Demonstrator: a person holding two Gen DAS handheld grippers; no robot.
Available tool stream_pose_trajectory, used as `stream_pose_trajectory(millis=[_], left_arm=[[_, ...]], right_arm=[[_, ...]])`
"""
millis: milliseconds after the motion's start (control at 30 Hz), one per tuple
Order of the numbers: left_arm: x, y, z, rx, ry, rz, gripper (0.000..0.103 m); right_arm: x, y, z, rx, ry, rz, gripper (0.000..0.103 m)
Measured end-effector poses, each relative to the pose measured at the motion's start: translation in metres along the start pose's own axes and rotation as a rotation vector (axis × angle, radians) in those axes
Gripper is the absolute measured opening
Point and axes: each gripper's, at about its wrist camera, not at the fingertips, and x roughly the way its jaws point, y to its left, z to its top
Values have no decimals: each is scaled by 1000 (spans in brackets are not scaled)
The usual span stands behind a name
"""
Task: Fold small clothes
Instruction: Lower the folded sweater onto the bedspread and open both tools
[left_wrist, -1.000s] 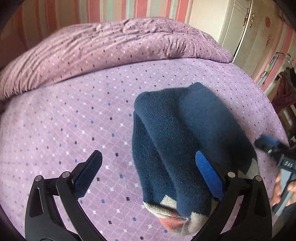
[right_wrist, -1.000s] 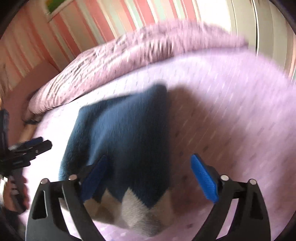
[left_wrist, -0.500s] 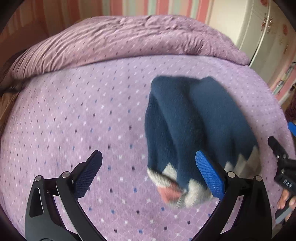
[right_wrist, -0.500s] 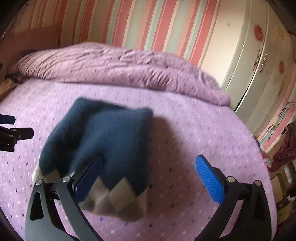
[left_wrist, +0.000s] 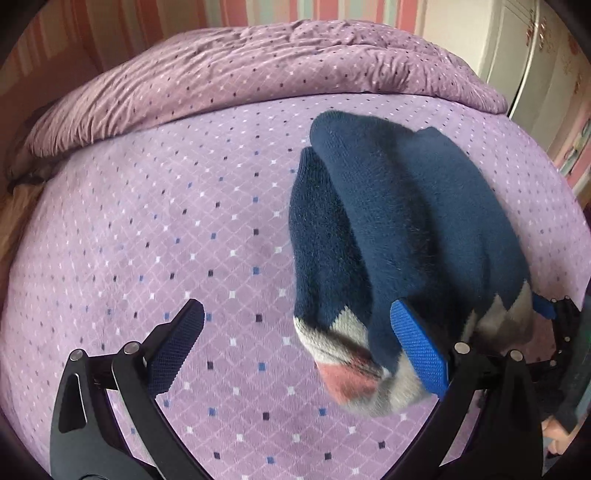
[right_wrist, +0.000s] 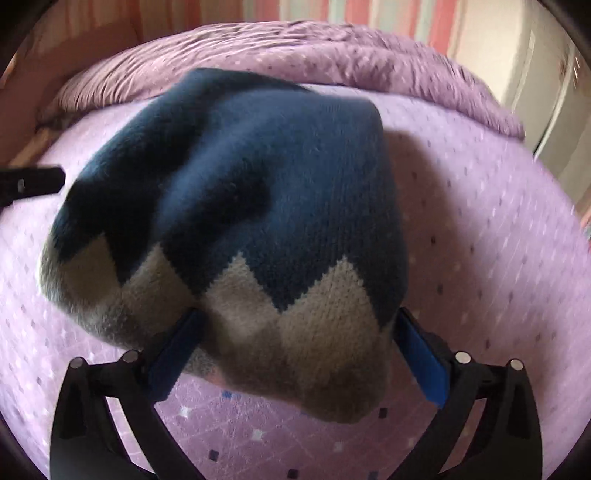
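Observation:
A dark blue knit garment (left_wrist: 406, 221) with a grey and pink zigzag band lies folded in thick layers on the purple dotted bedsheet (left_wrist: 166, 229). My left gripper (left_wrist: 295, 306) is open; its right finger (left_wrist: 417, 350) overlaps the zigzag band and its left finger rests over bare sheet. In the right wrist view the garment (right_wrist: 258, 177) fills the middle. My right gripper (right_wrist: 299, 315) is open, with the grey zigzag end lying between and over its fingertips. The right gripper (left_wrist: 554, 314) also shows past the band at the far right of the left wrist view.
A rumpled purple duvet (left_wrist: 277, 70) is heaped along the far side of the bed. A white wardrobe (left_wrist: 535, 55) stands at the back right, with a striped wall behind. The left gripper's tip (right_wrist: 33, 181) pokes in at the left of the right wrist view.
My right gripper has closed in on the garment's zigzag end, which now sits between its open fingers. The left gripper has shifted only slightly and stays open.

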Motion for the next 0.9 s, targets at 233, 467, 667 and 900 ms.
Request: stream_pose_trajectory(millis=[233, 467, 667, 900], left_arm=[[3, 1, -5, -11, -21, 8, 100], [-14, 19, -29, -25, -35, 21, 100], [-22, 30, -63, -24, -93, 46, 100], [-24, 41, -126, -29, -149, 60, 100]], right_arm=[[-4, 3, 3, -16, -37, 8, 102], [-49, 6, 5, 10, -135, 2, 101], [-61, 5, -8, 111, -166, -15, 101], [-58, 12, -58, 181, -245, -67, 101]])
